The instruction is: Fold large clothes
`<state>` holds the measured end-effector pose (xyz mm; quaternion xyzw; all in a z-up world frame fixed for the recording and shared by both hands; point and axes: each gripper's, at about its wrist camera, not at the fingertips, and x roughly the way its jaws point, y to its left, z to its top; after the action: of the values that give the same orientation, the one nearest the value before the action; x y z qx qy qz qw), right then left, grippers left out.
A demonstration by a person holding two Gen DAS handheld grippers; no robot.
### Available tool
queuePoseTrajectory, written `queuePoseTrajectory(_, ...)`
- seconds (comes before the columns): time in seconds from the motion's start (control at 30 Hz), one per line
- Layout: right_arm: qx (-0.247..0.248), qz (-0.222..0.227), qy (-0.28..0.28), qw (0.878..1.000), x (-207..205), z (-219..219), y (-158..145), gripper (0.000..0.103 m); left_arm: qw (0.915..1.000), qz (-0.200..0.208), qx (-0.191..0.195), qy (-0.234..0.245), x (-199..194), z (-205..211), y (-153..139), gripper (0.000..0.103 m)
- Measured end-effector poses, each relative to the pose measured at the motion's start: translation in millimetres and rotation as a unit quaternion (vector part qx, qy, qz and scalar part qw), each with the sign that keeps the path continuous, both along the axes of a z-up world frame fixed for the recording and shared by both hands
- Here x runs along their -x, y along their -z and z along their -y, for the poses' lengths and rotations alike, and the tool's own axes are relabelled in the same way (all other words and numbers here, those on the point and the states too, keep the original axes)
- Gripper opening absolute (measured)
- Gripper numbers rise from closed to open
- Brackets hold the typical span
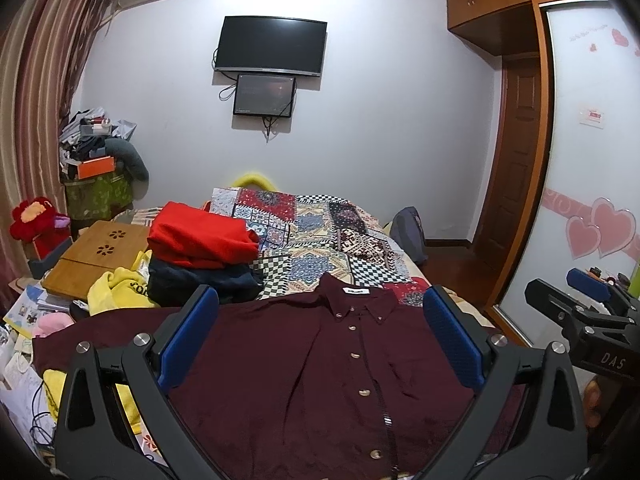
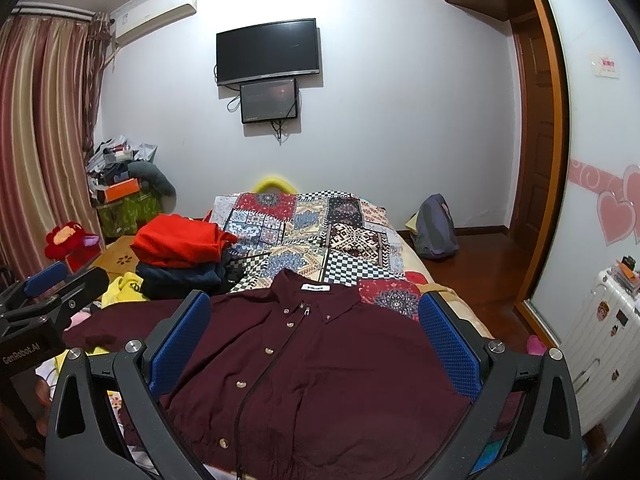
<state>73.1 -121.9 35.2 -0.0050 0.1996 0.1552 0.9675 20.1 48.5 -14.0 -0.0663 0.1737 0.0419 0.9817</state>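
Observation:
A large maroon button-up shirt (image 1: 304, 368) lies spread flat, front up, on the near end of the bed, collar toward the far wall; it also shows in the right wrist view (image 2: 340, 360). Its left sleeve stretches out to the left. My left gripper (image 1: 320, 312) is open and empty, hovering above the shirt's chest. My right gripper (image 2: 316, 316) is open and empty, also above the shirt. Each gripper shows in the other's view: the right one at the right edge (image 1: 588, 304), the left one at the left edge (image 2: 48, 292).
A stack of folded red (image 1: 200, 236) and navy (image 1: 200, 280) clothes sits on the patchwork quilt (image 1: 320, 232) behind the shirt's left. A yellow garment (image 1: 116, 288), a wooden lap table (image 1: 96, 252) and clutter lie left. A backpack (image 2: 436, 228) stands on the floor right; a white suitcase (image 2: 608, 320) farther right.

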Motion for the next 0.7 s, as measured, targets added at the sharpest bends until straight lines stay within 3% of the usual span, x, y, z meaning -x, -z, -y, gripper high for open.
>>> queuePoseTrajectory(0.2, 0.015, 0.000, -0.006, 1.000, -20.9, -12.6, 2.3, 0.103, 0.9994, -0.004, 0.020, -0.027, -18.1, -38.3, 3.0, 0.103)
queuePoseTrajectory(0.43, 0.035, -0.022, -0.003, 0.999, -60.1, -28.9, 16.3, 0.103, 0.9934, -0.042, 0.046, -0.097, -48.0, -124.2, 21.1, 0.103)
queuePoseTrajectory(0.53, 0.045, -0.042, -0.001, 0.998, -79.5, -34.6, 27.5, 0.103, 0.9862, -0.072, 0.052, -0.140, -60.5, -164.4, 38.0, 0.103)
queuePoseTrajectory(0.7, 0.064, -0.071, 0.018, 0.995, -107.9, -41.4, 50.1, 0.103, 0.9643, -0.131, 0.103, -0.206, -67.8, -238.6, 83.2, 0.103)
